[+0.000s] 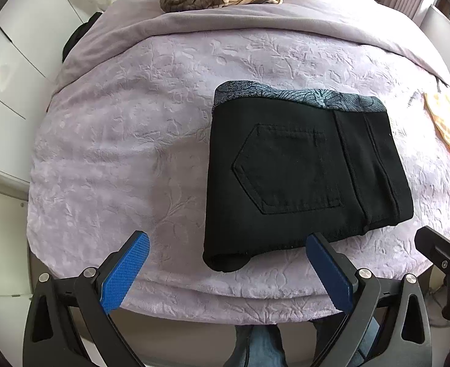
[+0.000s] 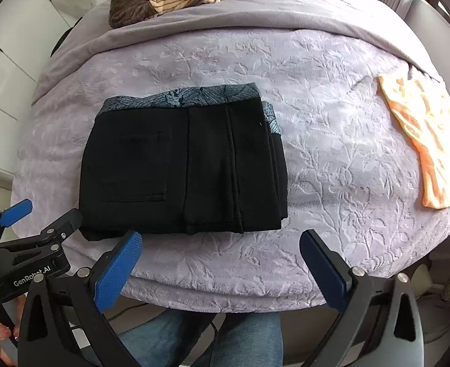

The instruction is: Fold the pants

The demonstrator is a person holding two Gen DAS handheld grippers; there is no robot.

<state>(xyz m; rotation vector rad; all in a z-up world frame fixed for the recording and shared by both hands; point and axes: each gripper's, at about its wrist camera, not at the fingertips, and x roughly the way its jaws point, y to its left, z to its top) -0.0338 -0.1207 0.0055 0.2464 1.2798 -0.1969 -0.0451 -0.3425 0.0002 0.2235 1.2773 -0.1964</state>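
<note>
The pants (image 1: 304, 168) lie folded into a compact black bundle on the bed (image 1: 133, 140), patterned lining showing along the far edge, near the front edge of the mattress. Both the left gripper (image 1: 228, 263) and the right gripper (image 2: 222, 260) hover just short of the bundle with fingers spread wide, holding nothing. The fold looks done, so the likely risk is a finger catching the near edge, dragging the layers apart or nudging the bundle off the bed.
</note>
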